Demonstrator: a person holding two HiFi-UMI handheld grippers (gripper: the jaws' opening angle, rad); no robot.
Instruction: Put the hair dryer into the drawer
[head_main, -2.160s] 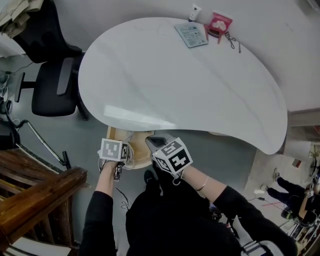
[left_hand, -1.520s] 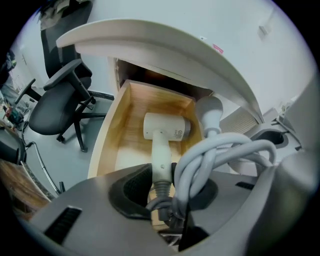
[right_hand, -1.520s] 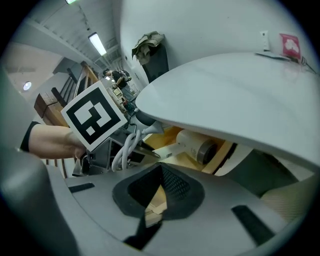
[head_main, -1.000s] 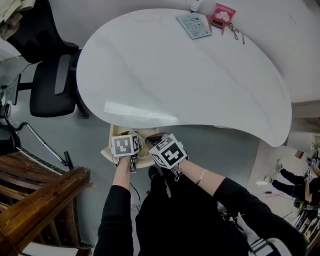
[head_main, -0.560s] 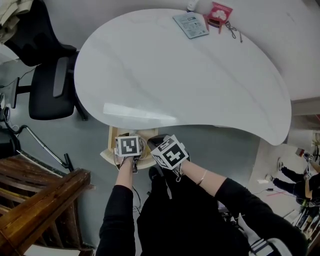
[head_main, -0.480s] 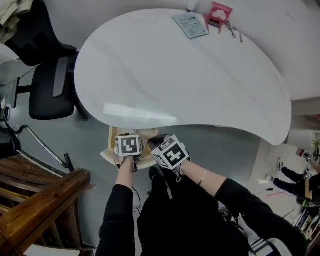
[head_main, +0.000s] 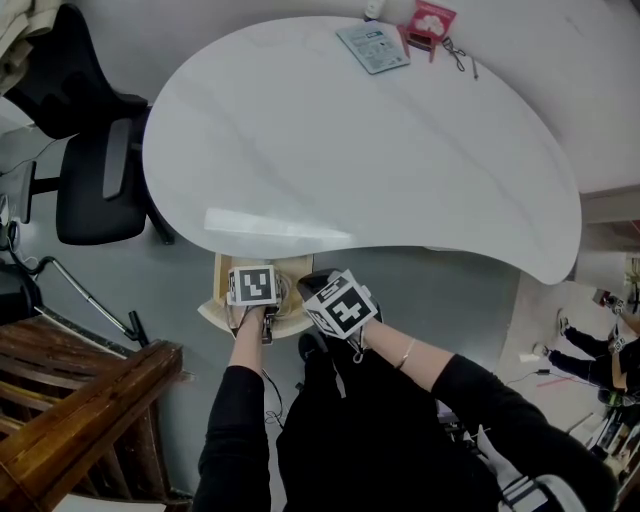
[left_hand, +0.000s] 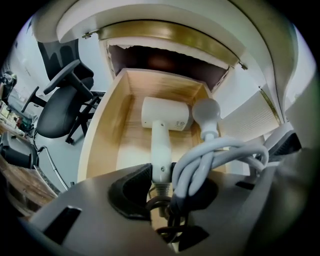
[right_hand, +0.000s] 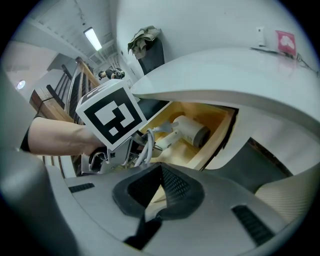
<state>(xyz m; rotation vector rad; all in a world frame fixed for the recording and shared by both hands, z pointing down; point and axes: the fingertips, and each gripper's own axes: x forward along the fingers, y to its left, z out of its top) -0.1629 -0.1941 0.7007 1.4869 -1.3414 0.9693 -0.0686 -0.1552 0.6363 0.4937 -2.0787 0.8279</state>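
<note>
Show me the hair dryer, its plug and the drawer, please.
hair dryer (left_hand: 165, 114): left gripper view, on its white barrel.
plug (left_hand: 206, 111): left gripper view, on its round head.
drawer (left_hand: 106, 125): left gripper view, on its left wooden wall.

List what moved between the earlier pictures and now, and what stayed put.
The left claw, shut on the handle and cord of the hair dryer, shifted a little to the right in the head view, further over the open drawer. No grab or release shows. The right claw and the table stayed as they were.
</note>
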